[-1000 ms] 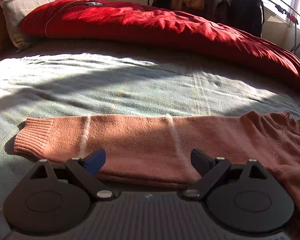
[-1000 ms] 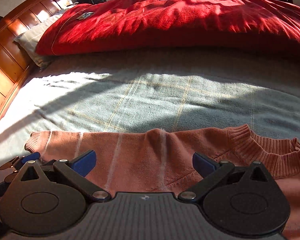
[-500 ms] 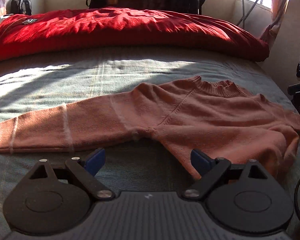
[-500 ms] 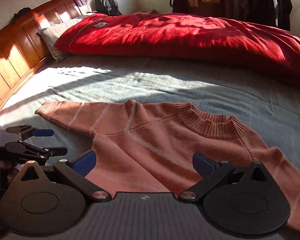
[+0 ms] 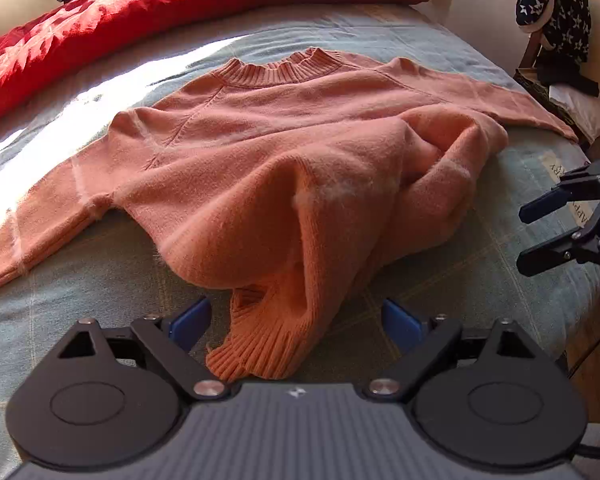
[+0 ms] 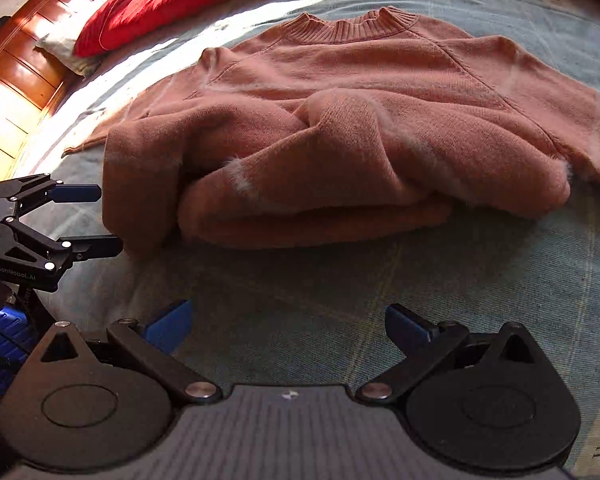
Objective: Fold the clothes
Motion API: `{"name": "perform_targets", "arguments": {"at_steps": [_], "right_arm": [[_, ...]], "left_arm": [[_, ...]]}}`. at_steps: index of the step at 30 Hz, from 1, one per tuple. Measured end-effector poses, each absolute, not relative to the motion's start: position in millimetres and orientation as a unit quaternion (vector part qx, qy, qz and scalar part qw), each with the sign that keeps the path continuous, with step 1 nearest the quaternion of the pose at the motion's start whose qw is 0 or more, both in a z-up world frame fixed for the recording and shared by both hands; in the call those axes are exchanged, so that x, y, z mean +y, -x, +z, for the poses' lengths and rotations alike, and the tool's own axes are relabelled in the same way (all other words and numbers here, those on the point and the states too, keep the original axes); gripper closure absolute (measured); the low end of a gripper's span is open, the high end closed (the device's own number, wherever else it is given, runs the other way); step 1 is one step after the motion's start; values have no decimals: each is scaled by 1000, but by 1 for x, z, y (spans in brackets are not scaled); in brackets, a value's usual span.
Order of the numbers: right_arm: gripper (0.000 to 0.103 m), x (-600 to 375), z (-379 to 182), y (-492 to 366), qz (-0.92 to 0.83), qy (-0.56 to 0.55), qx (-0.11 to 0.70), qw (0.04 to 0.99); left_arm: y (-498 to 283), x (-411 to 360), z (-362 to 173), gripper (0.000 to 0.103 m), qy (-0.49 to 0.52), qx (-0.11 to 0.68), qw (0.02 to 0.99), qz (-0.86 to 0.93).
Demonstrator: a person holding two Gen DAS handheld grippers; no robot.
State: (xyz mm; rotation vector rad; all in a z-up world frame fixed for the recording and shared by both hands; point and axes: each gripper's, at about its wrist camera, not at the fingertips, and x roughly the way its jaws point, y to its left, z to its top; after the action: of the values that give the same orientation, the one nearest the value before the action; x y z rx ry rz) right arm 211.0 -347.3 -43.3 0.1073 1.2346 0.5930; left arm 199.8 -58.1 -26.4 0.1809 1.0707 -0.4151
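An orange-pink knit sweater [image 5: 280, 140] lies on the bed with its collar [image 5: 284, 68] at the far side and its lower body rumpled into folds. In the left wrist view its ribbed hem [image 5: 252, 344] lies between the blue pads of my left gripper [image 5: 296, 324], which stands open and does not press on it. My right gripper [image 6: 288, 328] is open over bare blanket, a little short of the sweater [image 6: 340, 120]. Each gripper shows in the other's view: the right gripper [image 5: 526, 239] at the right edge, the left gripper [image 6: 92, 218] at the left edge.
A blue-green blanket [image 6: 300, 280] covers the bed. A red duvet [image 5: 180, 8] lies along the far side, with a pillow [image 6: 64, 50] and a wooden headboard [image 6: 20, 60] at the left. A dark star-patterned cloth [image 5: 552, 4] hangs beyond the bed's right edge.
Both views have swept from the left sleeve across to the sweater's rumpled lower body. The hem now lies between the left gripper's fingers. Both grippers stayed open.
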Motion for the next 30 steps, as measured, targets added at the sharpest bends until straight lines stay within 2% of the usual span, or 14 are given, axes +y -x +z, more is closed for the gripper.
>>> {"name": "perform_targets", "arguments": {"at_steps": [12,17,25,30], "right_arm": [[0,-330,-72,-227,262,-61,583,767],[0,-301,-81,-241,277,-21,576,769],[0,-300,-28,-290,295,-13,505,811],[0,-289,-22,-335,290,14,471,833]], "left_arm": [[-219,-58,-57,11,-98,539,806,-226],[-233,-53,-54,11,-103,513,824,-215],[-275,-24,-17,11,-95,436,877,-177],[-325,-25,-25,11,-110,413,888,-171]]}}
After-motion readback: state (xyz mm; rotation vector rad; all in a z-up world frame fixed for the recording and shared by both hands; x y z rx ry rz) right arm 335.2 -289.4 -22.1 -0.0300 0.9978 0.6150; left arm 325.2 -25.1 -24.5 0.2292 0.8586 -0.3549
